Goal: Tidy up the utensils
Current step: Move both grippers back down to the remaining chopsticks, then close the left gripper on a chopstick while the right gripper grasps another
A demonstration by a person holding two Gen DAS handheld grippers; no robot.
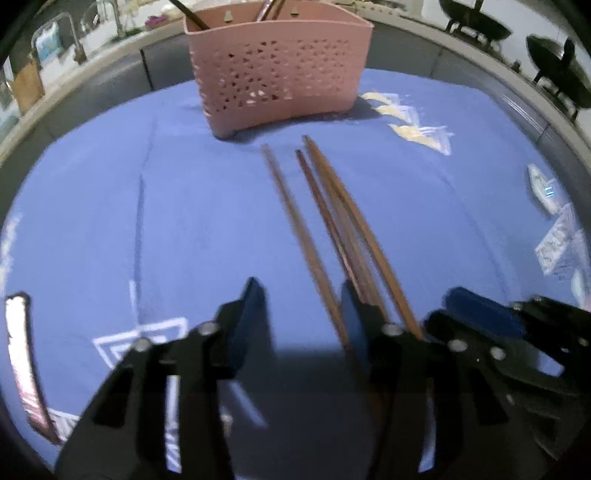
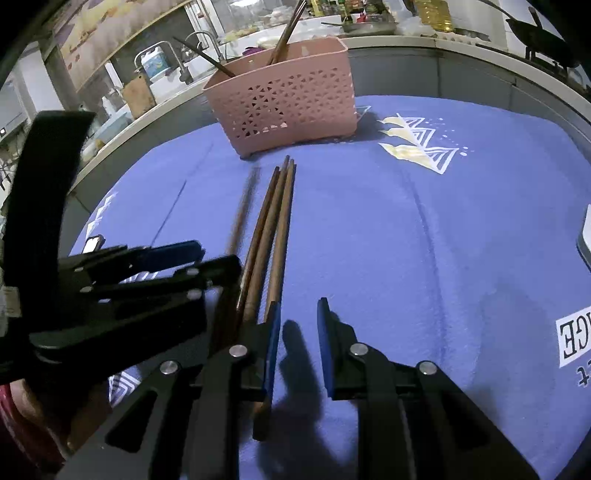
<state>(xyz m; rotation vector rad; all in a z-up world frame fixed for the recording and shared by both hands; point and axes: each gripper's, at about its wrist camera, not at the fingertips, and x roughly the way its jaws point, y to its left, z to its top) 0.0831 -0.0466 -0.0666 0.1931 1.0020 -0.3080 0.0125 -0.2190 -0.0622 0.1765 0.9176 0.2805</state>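
Observation:
Several brown wooden chopsticks lie on the blue cloth, tips toward a pink perforated basket that holds more chopsticks. One blurred chopstick lies apart on the left and runs between the jaws of my left gripper, close to its right finger. The pads stand well apart and do not pinch it. My right gripper is open beside the bundle, whose thick ends pass just left of its left finger. Only cloth and shadow lie between its pads.
The blue cloth has white and yellow prints. Behind the basket runs a grey counter edge with a sink faucet; dark woks stand at the back right. A white object sits at the cloth's right edge.

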